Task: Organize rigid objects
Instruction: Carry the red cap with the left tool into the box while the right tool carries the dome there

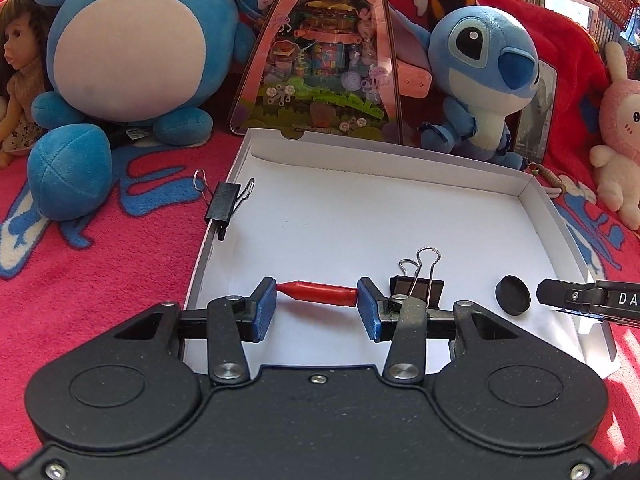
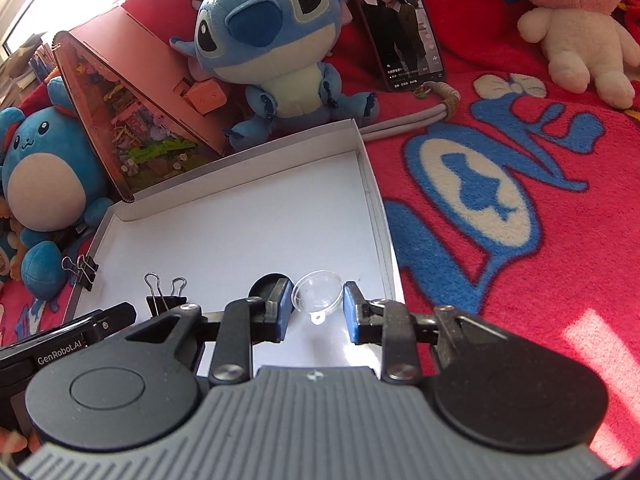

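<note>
Grippers [image 1: 316,308] [image 2: 316,312] low over tray [image 1: 360,208] — (level)

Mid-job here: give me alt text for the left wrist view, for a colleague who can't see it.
The left gripper holds a red pen-like piece lengthwise between its blue pads, low over a shallow white cardboard tray. In the tray stand a black binder clip and a black round cap; another binder clip grips the tray's left wall.
</note>
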Available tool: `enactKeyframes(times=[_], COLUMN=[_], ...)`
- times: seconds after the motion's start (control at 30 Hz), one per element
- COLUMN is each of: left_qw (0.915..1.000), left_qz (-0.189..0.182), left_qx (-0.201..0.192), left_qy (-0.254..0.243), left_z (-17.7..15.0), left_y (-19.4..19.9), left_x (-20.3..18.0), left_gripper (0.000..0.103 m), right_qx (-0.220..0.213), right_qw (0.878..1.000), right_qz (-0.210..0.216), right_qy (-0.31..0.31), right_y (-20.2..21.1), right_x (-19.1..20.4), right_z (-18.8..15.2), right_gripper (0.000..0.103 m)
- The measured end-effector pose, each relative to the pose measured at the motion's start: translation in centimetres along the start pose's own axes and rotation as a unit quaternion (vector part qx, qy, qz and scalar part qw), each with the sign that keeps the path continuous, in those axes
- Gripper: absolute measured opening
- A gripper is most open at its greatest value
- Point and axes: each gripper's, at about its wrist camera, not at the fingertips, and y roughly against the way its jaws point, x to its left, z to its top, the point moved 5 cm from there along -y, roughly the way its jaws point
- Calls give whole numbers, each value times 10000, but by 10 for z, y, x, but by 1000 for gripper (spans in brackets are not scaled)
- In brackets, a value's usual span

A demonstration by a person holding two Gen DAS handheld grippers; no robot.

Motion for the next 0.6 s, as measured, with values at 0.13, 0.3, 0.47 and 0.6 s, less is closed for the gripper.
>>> enactKeyframes(times=[0.13,0.3,0.47,0.6], left_qw=[10000,9998,9997,9997], left_qz=[39,78,53,61], left_qx=[-64,-111,-122,-119], left_qy=[-66,-160,-187,-188], left_z=[0,0,-2,-2], left_y=[-2,-2,-3,-2], left_x=[-3,-7,-10,-11], left_gripper=[42,42,43,42], right_qx=[9,-7,-4,-14], right_qw=[10000,10000,10000,9999], right_qz=[7,36,52,98], right_qy=[29,16,43,46], right_y=[-2,-3,-4,-3], right_x=[2,2,3,4], right_z=[0,0,-1,-1], right_gripper=[33,33,33,36])
